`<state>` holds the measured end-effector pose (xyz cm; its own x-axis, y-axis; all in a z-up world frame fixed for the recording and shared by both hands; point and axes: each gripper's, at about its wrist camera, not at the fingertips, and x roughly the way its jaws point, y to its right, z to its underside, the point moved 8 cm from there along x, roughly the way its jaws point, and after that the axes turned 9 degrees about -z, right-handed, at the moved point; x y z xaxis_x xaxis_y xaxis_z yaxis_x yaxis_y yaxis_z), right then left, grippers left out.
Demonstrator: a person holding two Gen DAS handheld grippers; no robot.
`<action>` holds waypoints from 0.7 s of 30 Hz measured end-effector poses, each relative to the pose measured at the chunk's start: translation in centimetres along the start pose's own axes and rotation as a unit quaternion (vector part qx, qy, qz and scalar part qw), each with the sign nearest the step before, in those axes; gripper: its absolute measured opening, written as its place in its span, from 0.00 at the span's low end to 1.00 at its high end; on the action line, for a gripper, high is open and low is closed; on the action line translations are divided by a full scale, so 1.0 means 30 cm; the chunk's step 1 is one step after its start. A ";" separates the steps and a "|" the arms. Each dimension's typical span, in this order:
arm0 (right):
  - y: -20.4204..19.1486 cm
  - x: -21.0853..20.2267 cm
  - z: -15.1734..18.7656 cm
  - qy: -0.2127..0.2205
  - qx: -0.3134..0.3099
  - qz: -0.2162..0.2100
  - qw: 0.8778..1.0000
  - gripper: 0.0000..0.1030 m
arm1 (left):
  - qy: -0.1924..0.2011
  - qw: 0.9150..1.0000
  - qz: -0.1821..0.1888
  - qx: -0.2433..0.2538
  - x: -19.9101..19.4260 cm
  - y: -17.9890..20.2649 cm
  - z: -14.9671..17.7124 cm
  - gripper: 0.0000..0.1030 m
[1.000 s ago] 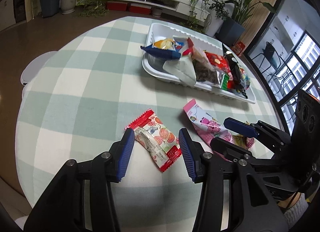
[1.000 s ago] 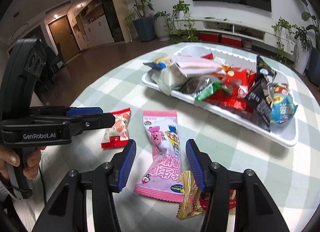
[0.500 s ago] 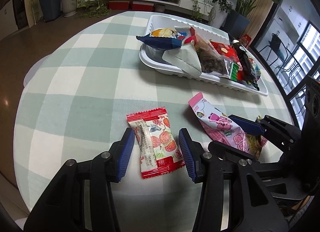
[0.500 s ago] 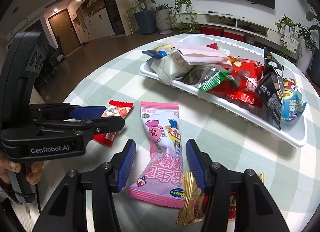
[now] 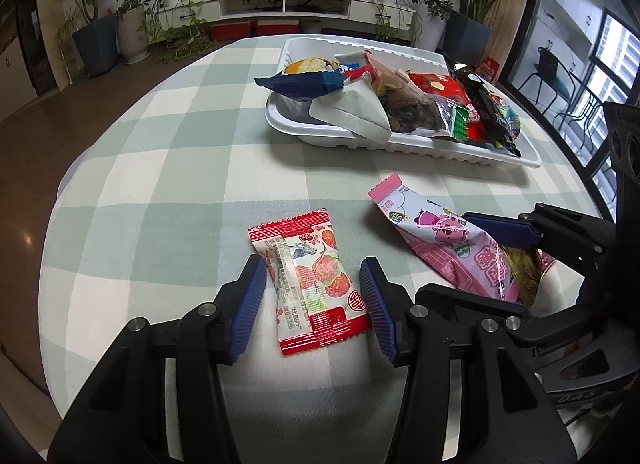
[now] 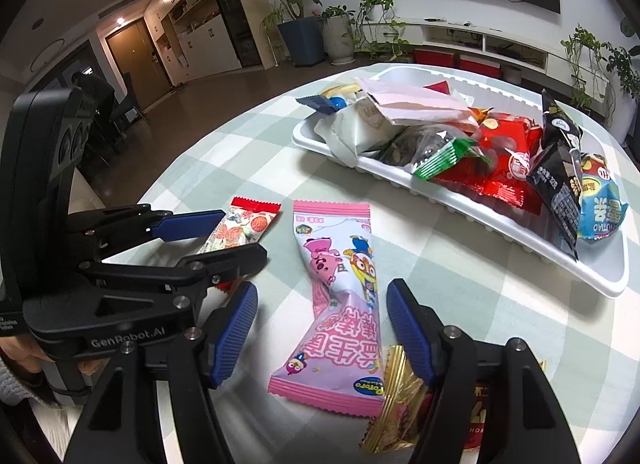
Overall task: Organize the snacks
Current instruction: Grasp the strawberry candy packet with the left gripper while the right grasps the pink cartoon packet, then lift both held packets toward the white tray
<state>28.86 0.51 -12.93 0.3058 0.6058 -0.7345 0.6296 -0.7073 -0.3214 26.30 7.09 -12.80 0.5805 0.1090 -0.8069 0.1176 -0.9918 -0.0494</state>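
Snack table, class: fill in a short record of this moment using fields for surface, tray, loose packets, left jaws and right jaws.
surface: round table with green-and-white check cloth
tray: white tray, piled with mixed snack packets
loose packets: strawberry packet, pink cartoon packet, gold-wrapped sweet
left jaws: left gripper open, astride the strawberry packet, pads not pressing
right jaws: right gripper open, just widened, around the pink cartoon packet

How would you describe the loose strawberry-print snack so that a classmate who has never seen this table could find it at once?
Start at the white tray heaped with snacks on the green-checked tablecloth. On the cloth short of the tray lie loose packets; the strawberry-print packet lies farthest left, between the open left tool's pads. Its red crimped ends and strawberry pictures distinguish it from the longer pink cartoon packet.
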 end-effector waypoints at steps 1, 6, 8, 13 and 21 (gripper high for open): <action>0.000 0.001 0.000 -0.001 -0.001 0.001 1.000 0.68 | 0.002 1.000 -0.002 0.003 0.000 0.002 0.000 0.46; 0.028 -0.010 0.003 0.002 0.002 0.025 1.000 0.51 | 0.013 1.000 -0.007 0.011 0.000 0.004 0.006 0.46; 0.046 -0.018 0.001 0.004 0.008 0.033 0.999 0.41 | 0.015 1.000 -0.005 0.009 -0.001 0.003 0.007 0.46; 0.052 -0.025 -0.004 0.007 0.009 0.039 0.999 0.28 | 0.018 1.000 -0.008 0.006 -0.004 -0.007 0.008 0.37; 0.039 -0.039 -0.008 0.025 0.042 -0.010 0.999 0.24 | 0.015 0.999 0.023 -0.030 -0.018 -0.046 0.010 0.31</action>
<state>29.41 -0.95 -12.32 0.3301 0.6354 -0.6981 0.5739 -0.7222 -0.3860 25.58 8.37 -12.48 0.6105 0.0669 -0.7892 0.1376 -0.9902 0.0226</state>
